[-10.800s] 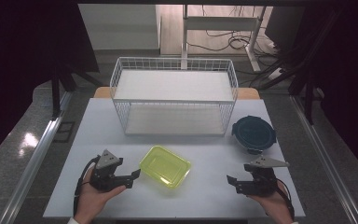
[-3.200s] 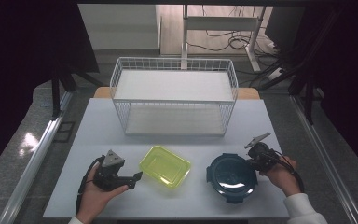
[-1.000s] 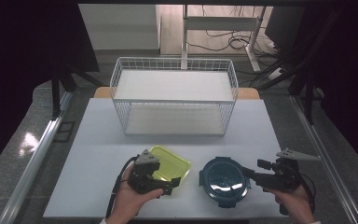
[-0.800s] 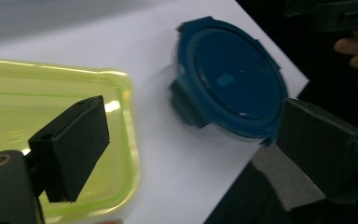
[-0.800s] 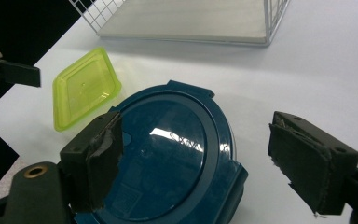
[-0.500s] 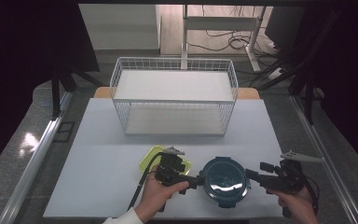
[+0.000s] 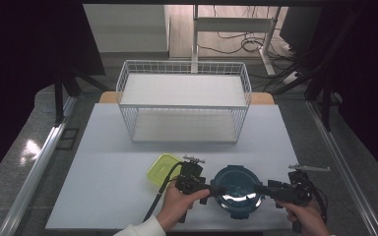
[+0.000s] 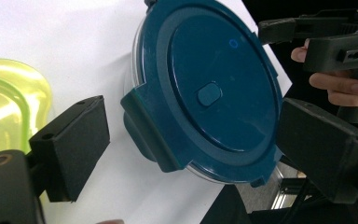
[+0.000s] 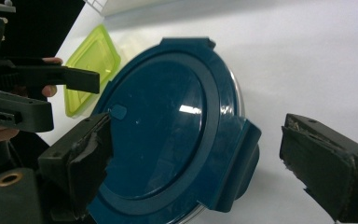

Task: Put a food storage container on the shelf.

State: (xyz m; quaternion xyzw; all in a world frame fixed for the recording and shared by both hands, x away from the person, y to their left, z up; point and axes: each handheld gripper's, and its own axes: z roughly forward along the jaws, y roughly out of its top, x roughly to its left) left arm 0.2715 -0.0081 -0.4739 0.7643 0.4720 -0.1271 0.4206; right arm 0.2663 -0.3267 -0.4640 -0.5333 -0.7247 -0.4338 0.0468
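A round container with a dark blue clip-on lid (image 7: 236,191) sits near the table's front edge. My left gripper (image 7: 214,189) reaches in from its left and is open. In the left gripper view the lid (image 8: 209,93) lies between the two wide-apart jaws, and one of its side clips (image 8: 144,133) faces me. My right gripper (image 7: 262,190) points at the container from the right, also open. In the right gripper view its jaws stand either side of another lid clip (image 9: 235,163). Neither gripper's pads touch the container.
A yellow-green rectangular container (image 7: 163,169) lies just left of the round one, beside my left hand. A white wire basket (image 7: 184,101) stands across the back of the table. The table's front edge runs right under both hands.
My left gripper has moved right, from over the yellow-green container to the blue container's left rim. The right gripper has held its place at the container's right side.
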